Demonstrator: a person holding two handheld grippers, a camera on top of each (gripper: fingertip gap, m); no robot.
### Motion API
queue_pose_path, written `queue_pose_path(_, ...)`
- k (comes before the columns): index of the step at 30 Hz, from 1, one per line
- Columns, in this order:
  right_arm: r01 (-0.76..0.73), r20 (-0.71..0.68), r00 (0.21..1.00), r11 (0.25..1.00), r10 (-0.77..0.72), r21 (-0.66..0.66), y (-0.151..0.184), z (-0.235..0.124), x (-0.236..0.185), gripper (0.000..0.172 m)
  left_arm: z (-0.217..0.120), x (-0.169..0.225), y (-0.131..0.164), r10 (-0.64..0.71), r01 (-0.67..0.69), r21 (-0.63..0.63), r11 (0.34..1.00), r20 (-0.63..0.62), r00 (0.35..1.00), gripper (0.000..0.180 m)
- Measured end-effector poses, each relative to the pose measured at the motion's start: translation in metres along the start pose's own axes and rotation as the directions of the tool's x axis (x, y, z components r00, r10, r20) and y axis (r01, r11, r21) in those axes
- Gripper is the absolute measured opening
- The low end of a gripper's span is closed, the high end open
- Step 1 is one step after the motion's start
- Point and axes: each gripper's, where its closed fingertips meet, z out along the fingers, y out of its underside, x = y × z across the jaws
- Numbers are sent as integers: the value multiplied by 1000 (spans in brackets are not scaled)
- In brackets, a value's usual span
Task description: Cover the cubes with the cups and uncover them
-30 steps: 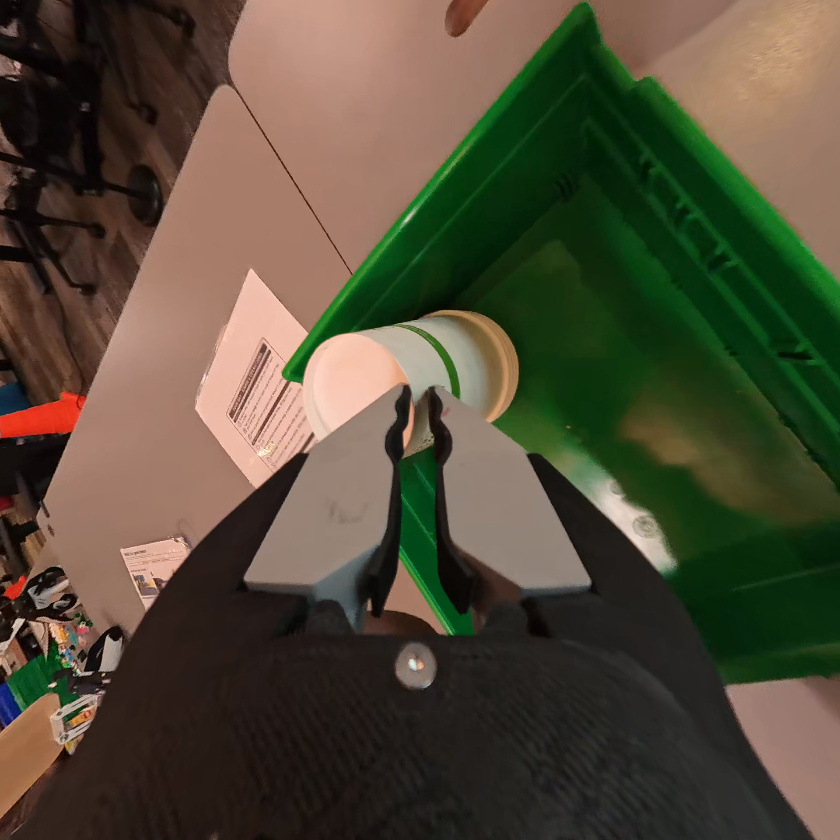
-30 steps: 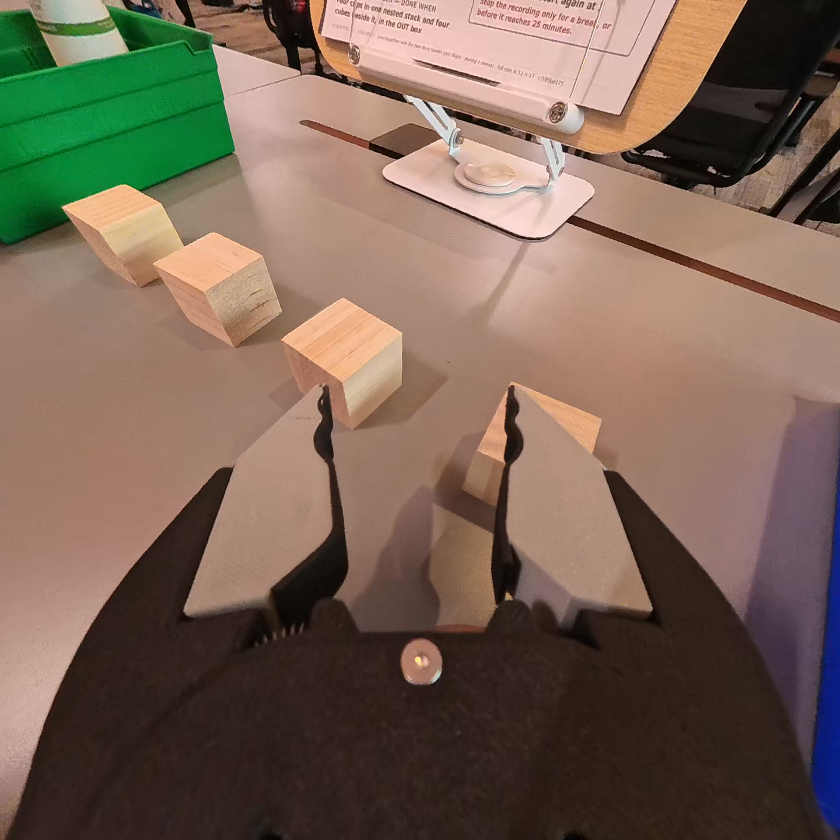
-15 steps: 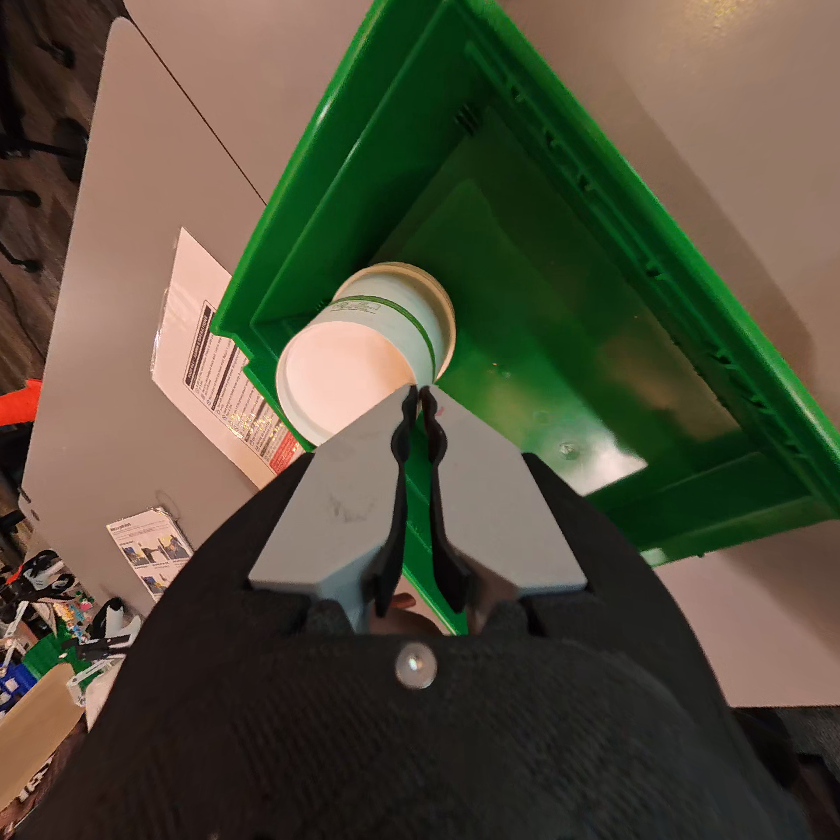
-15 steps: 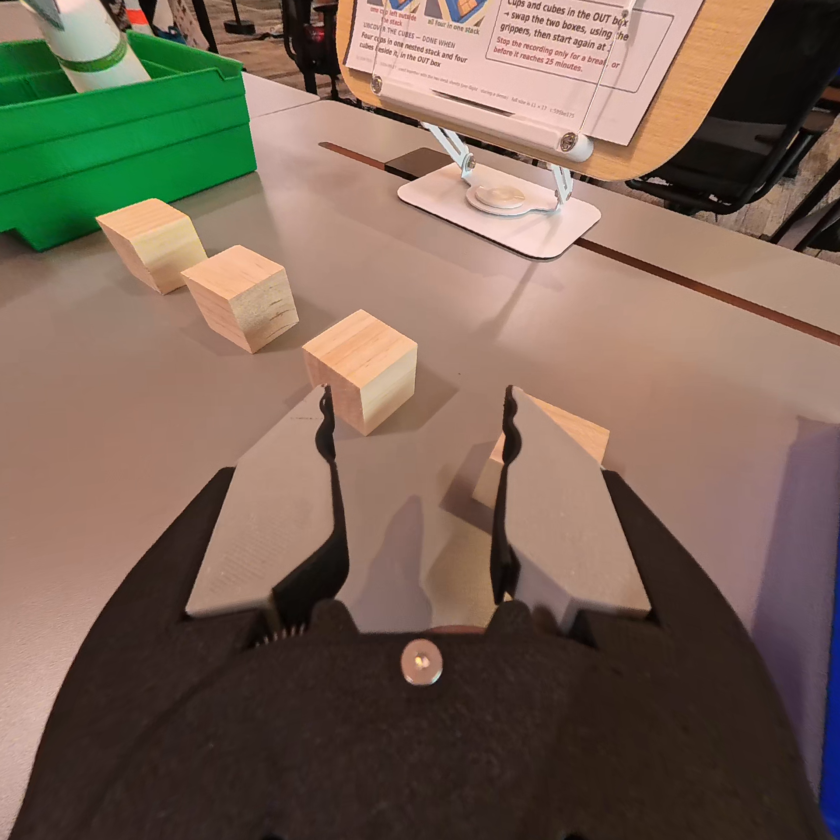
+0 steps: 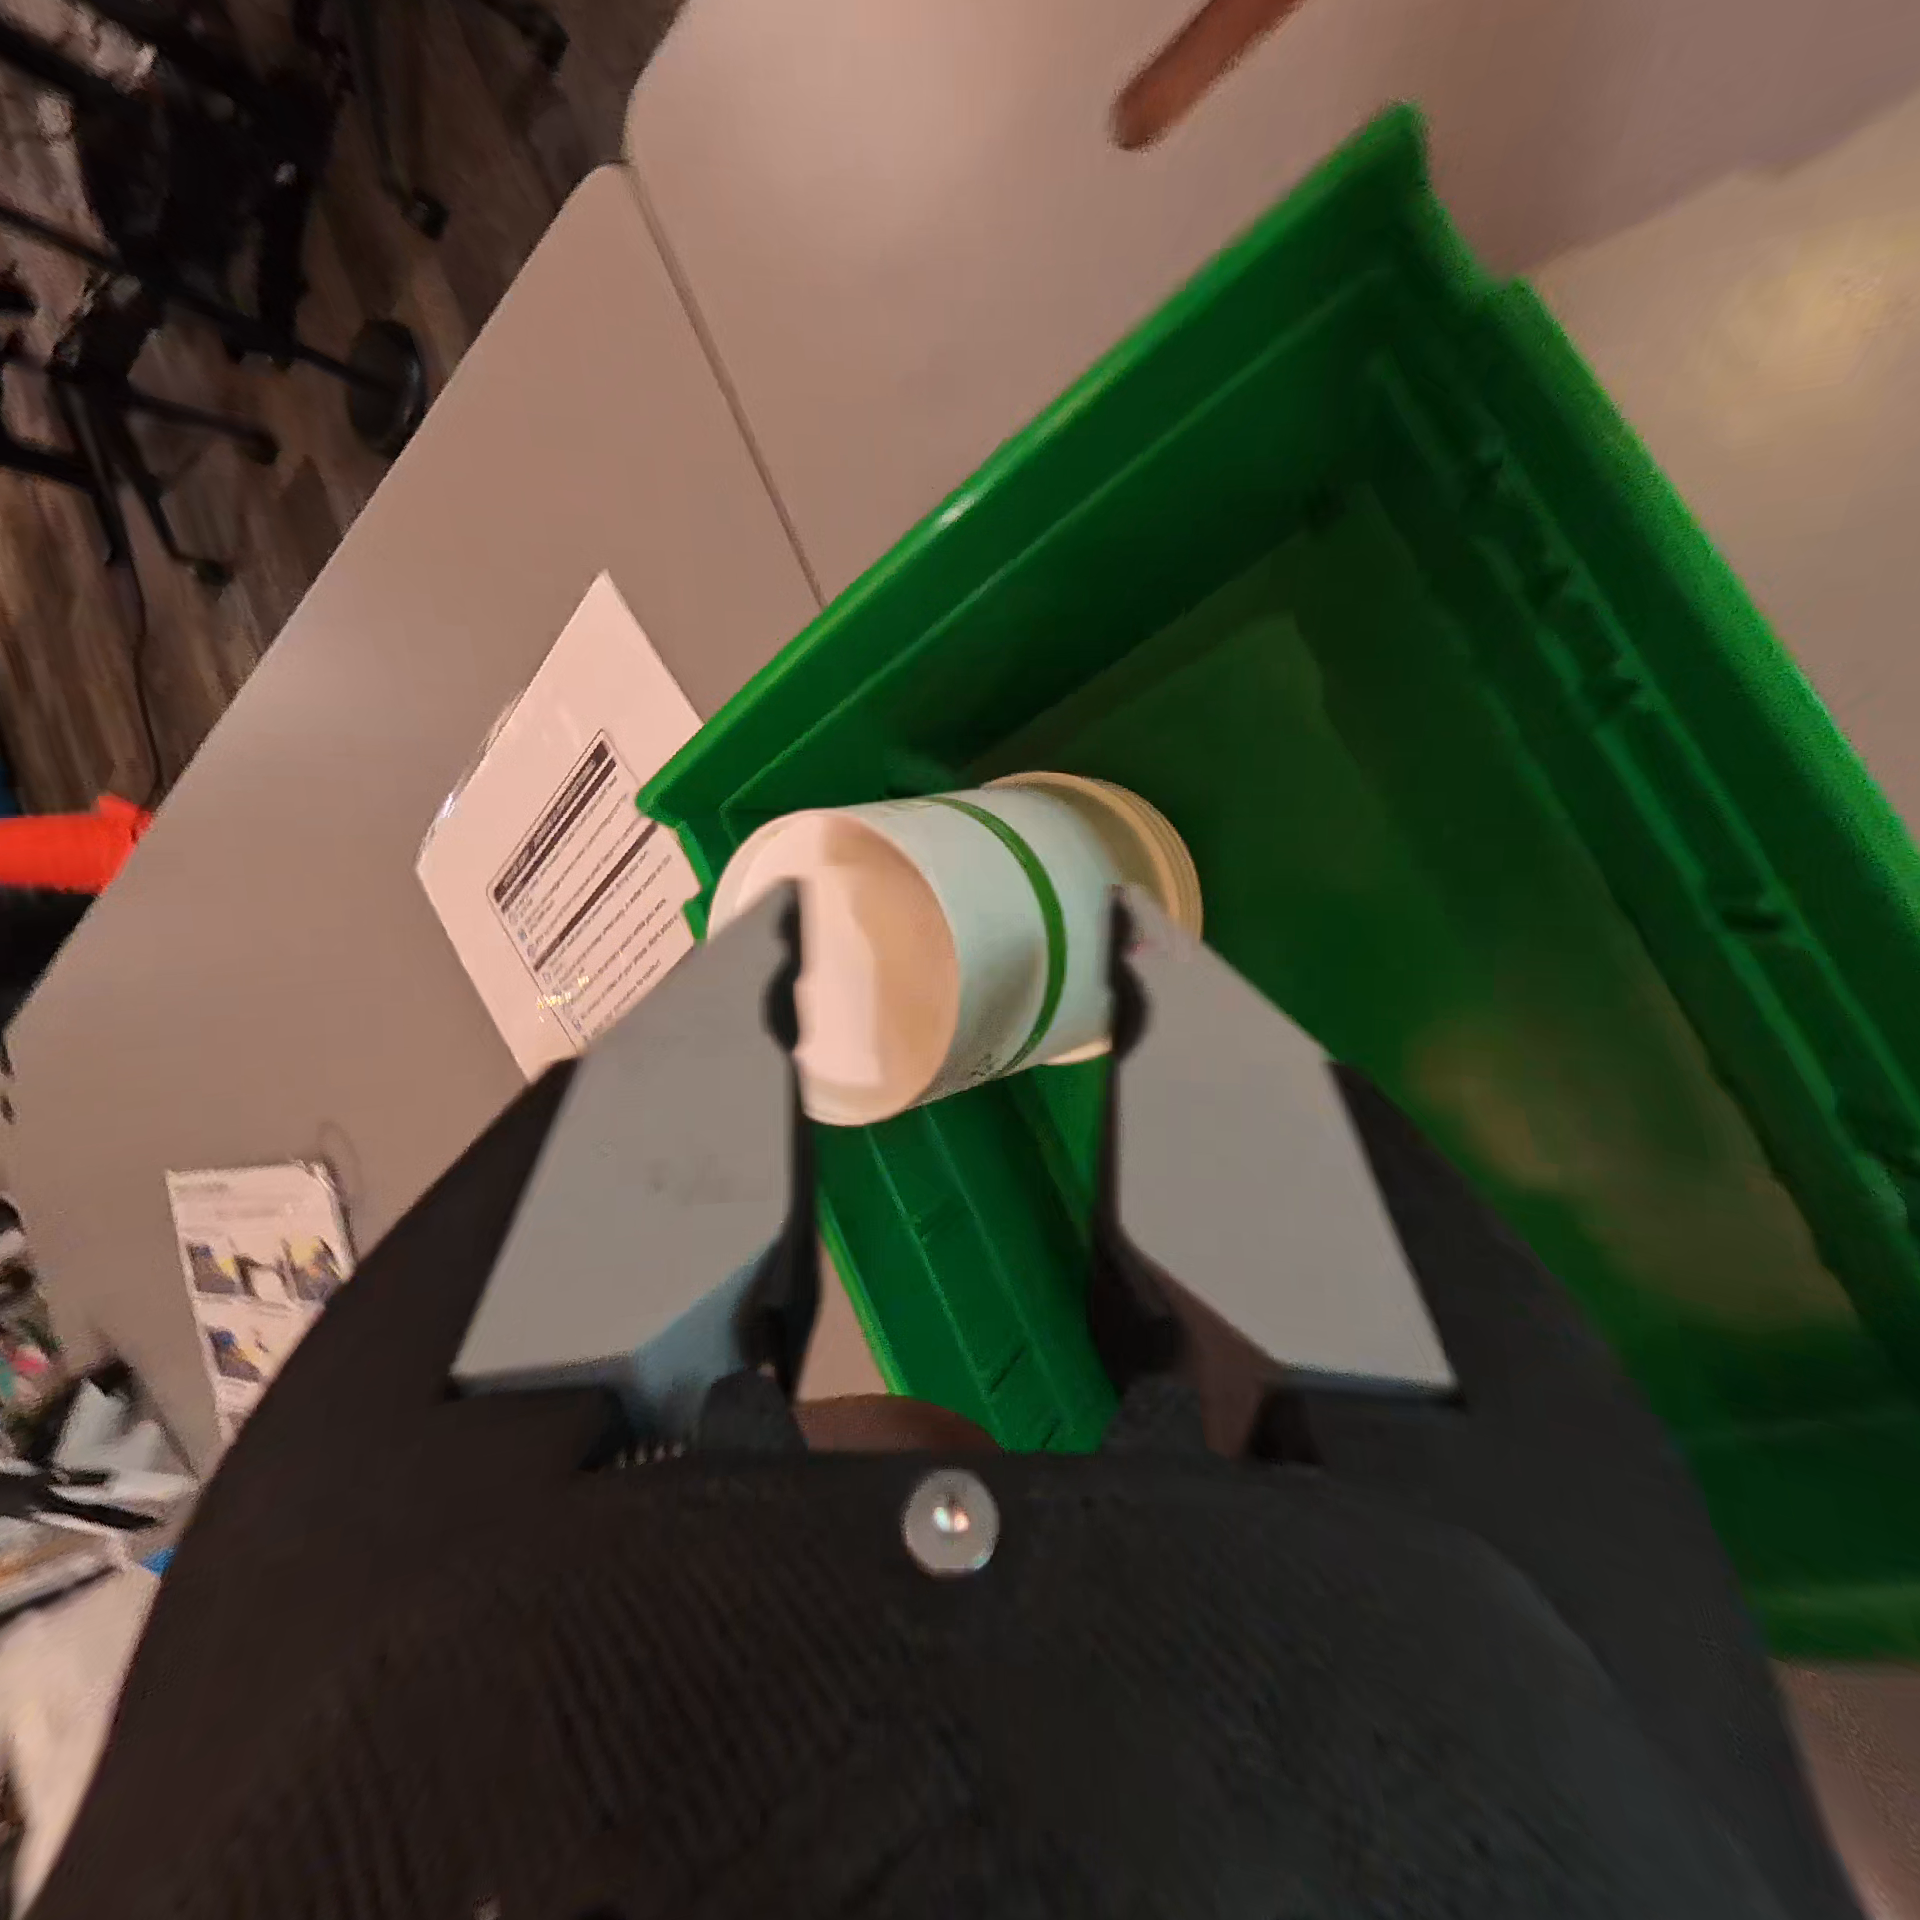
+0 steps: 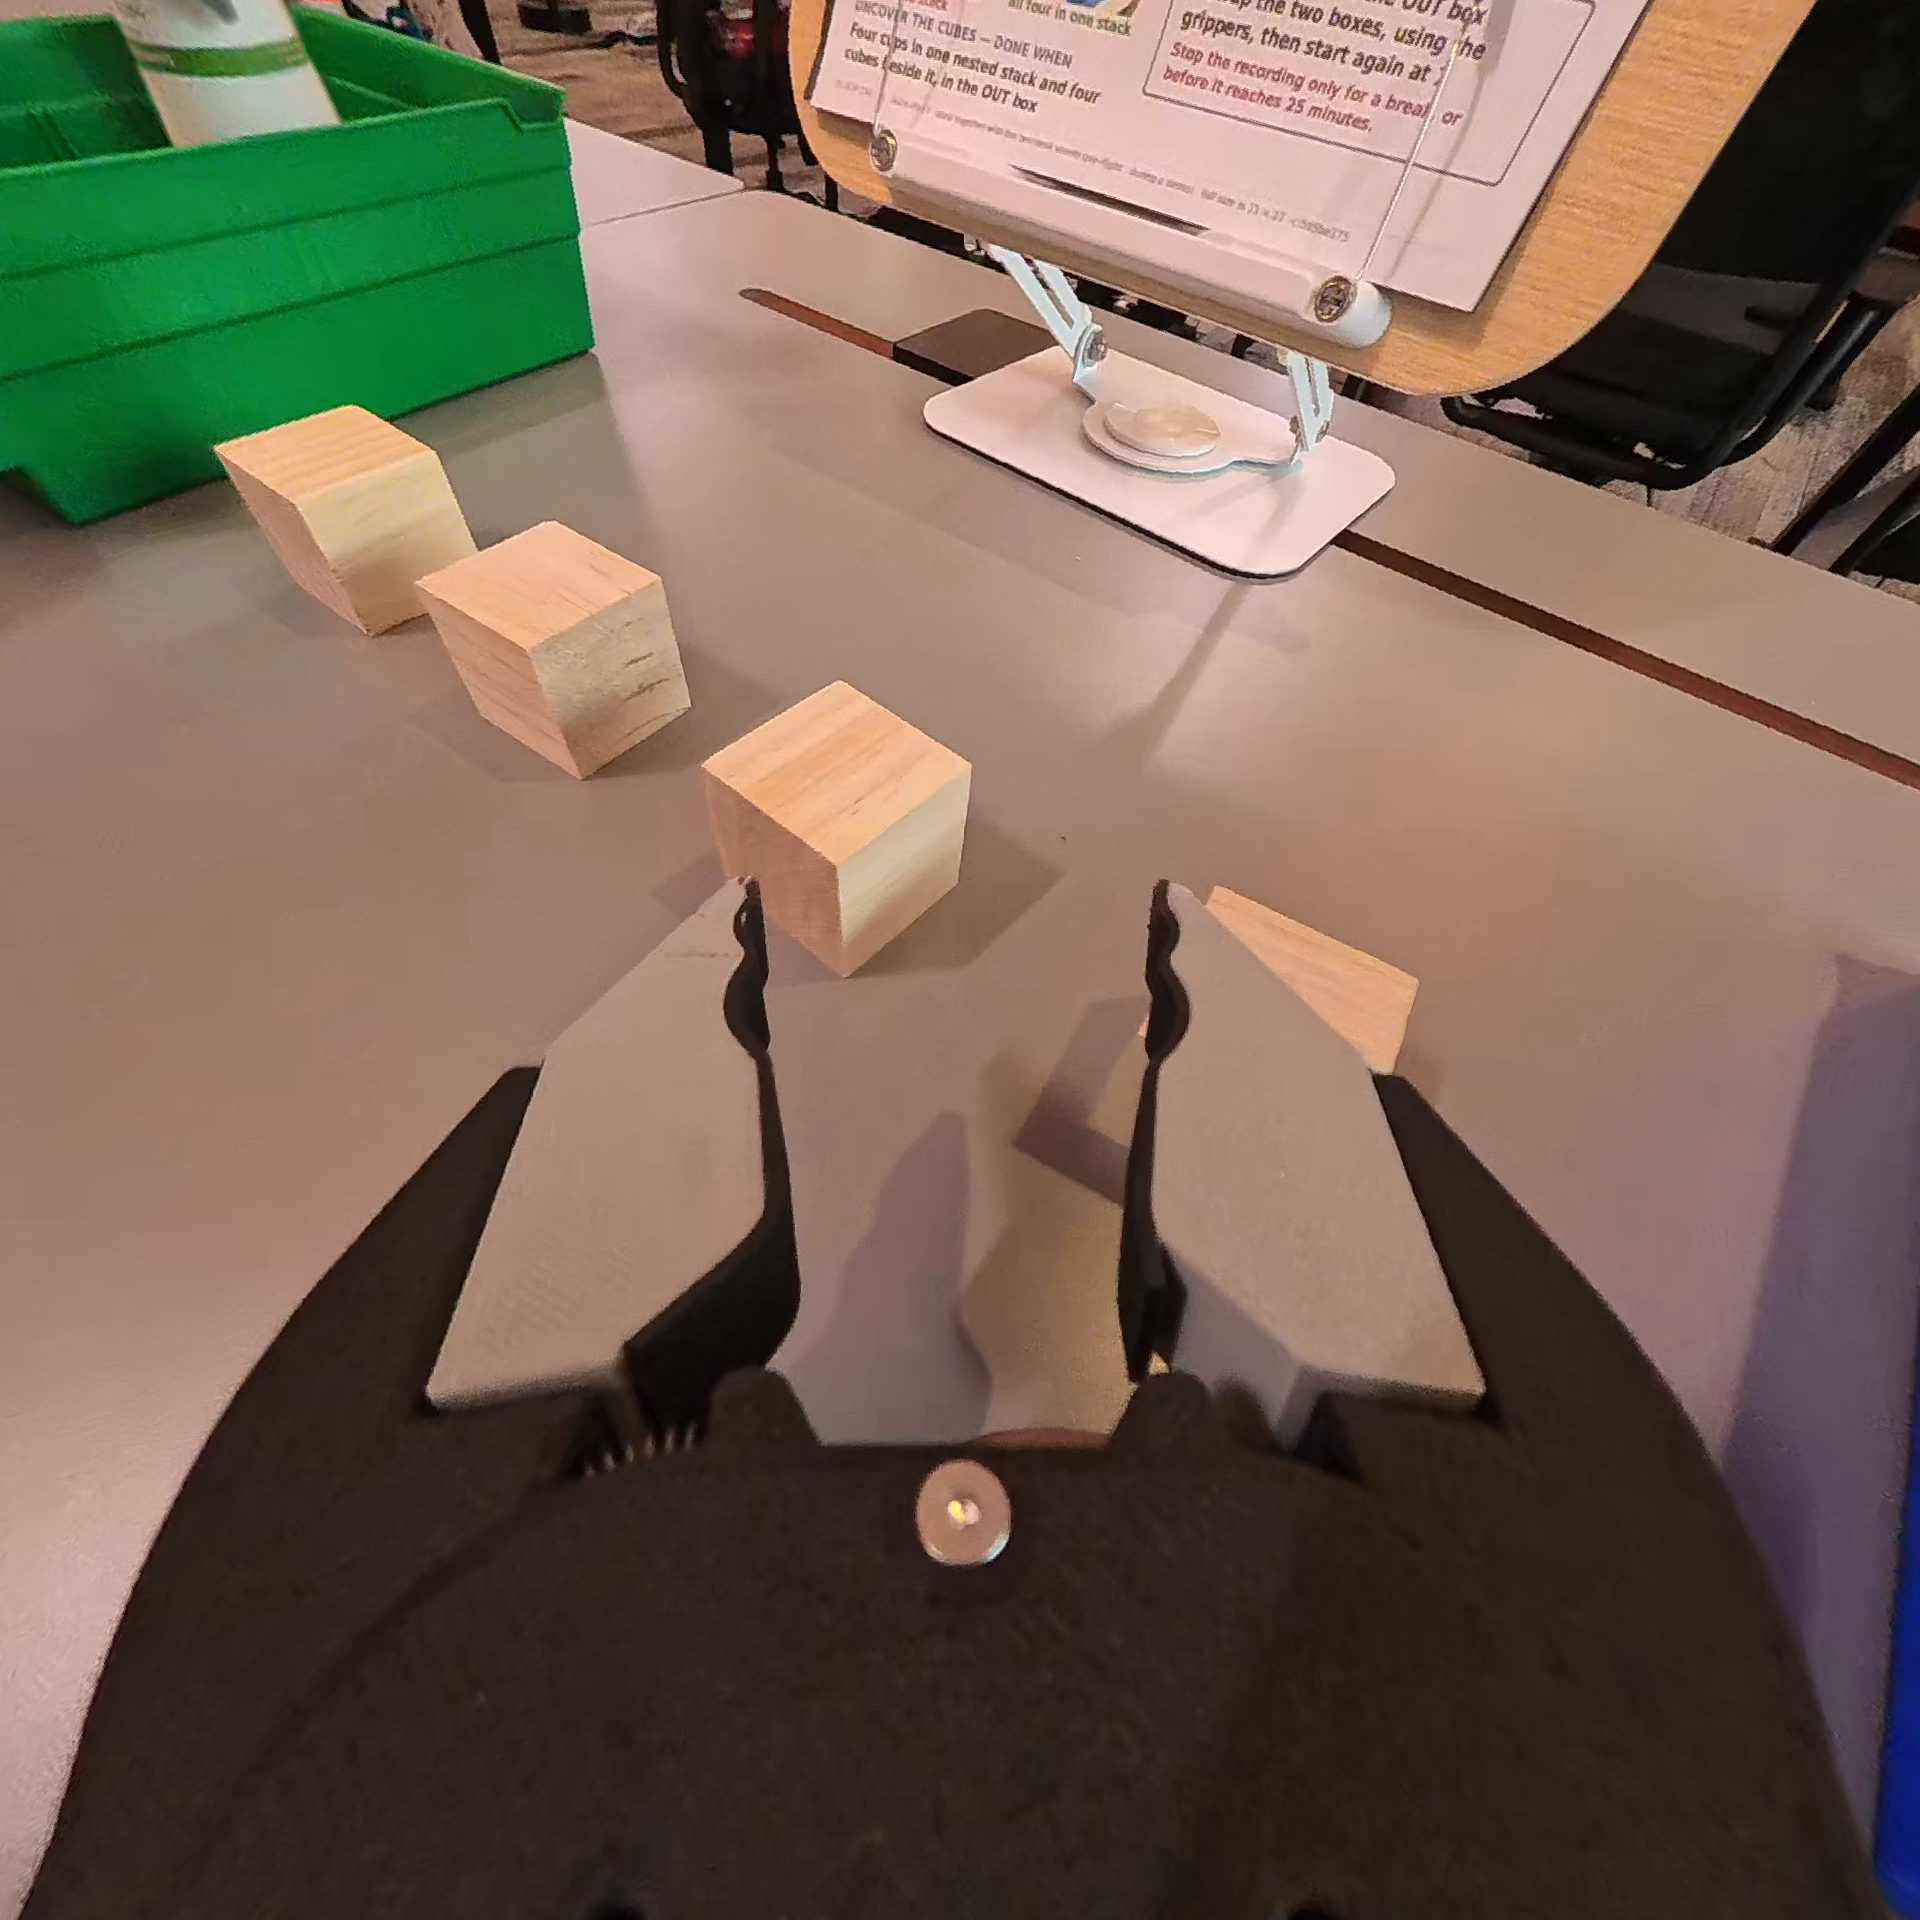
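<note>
Left wrist view: left gripper spread wide above the upturned cup stack in the green bin; fingers flank it, contact not clear (frame blurred). Right gripper open over the table, nothing held. Beyond, four wooden cubes uncovered, nearest behind its finger, farthest by the bin.

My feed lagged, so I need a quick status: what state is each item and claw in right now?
Left claw: open, fingers astride the cup stack.
Cup stack: nested, upside down, standing in the green bin.
Right claw: open, empty, above the table.
Four wooden cubes: uncovered, in a row on the table; the nearest partly hidden.
</note>
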Motion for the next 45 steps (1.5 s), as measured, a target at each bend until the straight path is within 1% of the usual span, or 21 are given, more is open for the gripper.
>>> queue_pose_path(2, 6, 2, 1000, 1000, -6, 3, -1, 0, -1, 71, 6, -7, -1, -148, 147, 26, 989, 30, 989, 98)
queue_pose_path(3, 7, 2, 1000, 1000, -7, 5, -1, 0, -2, 71, 9, -12, 1, -226, 225, 33, 974, 49, 973, 111)
queue_pose_path(5, 7, 6, 1000, 1000, -7, 8, -2, -1, -2, 71, 14, -26, 6, -334, 329, 58, 942, 100, 937, 106)
queue_pose_path(6, 7, 7, 1000, 1000, -7, 9, -2, -1, -3, 71, 16, -30, 6, -379, 371, 88, 925, 107, 919, 100)
queue_pose_path(8, 9, 9, 1000, 1000, -10, 12, -3, -1, -4, 71, 23, -23, 2, -461, 455, 125, 882, 22, 887, 84)
queue_pose_path(9, 11, 10, 1000, 1000, -11, 13, -3, -1, -4, 71, 27, -20, 0, -491, 487, 134, 863, -4, 871, 93)
queue_pose_path(10, 13, 10, 1000, 1000, -13, 13, -3, -2, -4, 71, 29, -21, 0, -497, 492, 143, 859, 1, 868, 93)
queue_pose_path(12, 17, 7, 1000, 1000, -17, 13, -3, -2, -4, 71, 30, -27, 4, -467, 455, 135, 880, 68, 882, 78)
queue_pose_path(13, 17, 6, 1000, 1000, -17, 13, -3, -2, -4, 71, 32, -28, 7, -450, 439, 117, 891, 87, 889, 76)
queue_pose_path(15, 16, 3, 1000, 1000, -16, 16, -3, -3, -3, 71, 32, -29, 11, -445, 436, 97, 895, 94, 891, 77)
queue_pose_path(17, 11, 1, 1000, 1000, -11, 25, -5, -4, -2, 71, 30, -29, 10, -468, 460, 108, 882, 73, 881, 76)
queue_pose_path(20, 7, 2, 1000, 999, -7, 31, -6, -5, -2, 71, 25, -38, 13, -512, 501, 129, 856, 78, 855, 84)
queue_pose_path(23, 13, 6, 1000, 1000, -13, 28, -5, -5, -3, 71, 25, -30, 10, -571, 568, 142, 811, -21, 821, 83)
queue_pose_path(25, 19, 7, 1000, 999, -20, 29, -6, -5, -5, 71, 24, -22, 4, -620, 631, 151, 761, -117, 776, 84)
queue_pose_path(26, 22, 7, 1000, 999, -22, 31, -6, -5, -5, 71, 24, -22, 3, -635, 650, 159, 743, -137, 760, 79)
queue_pose_path(27, 24, 7, 1000, 999, -24, 34, -7, -6, -5, 71, 23, -24, 4, -641, 656, 174, 735, -138, 755, 73)
queue_pose_path(31, 20, 12, 1000, 999, -21, 42, -8, -7, -6, 71, 23, -25, 5, -647, 659, 232, 716, -136, 751, 73)
queue_pose_path(33, 23, 13, 1000, 999, -23, 45, -9, -7, -7, 71, 23, -25, 4, -640, 645, 264, 718, -114, 760, 73)
queue_pose_path(38, 26, 14, 1000, 998, -27, 50, -10, -8, -8, 71, 30, -24, 9, -592, 572, 274, 773, -12, 806, 77)
queue_pose_path(42, 22, 17, 1000, 999, -23, 41, -8, -7, -7, 71, 30, -22, 10, -592, 579, 259, 773, -35, 805, 76)
queue_pose_path(45, 24, 17, 1000, 999, -25, 42, -8, -7, -8, 71, 27, -15, 11, -573, 572, 214, 792, -65, 817, 76)
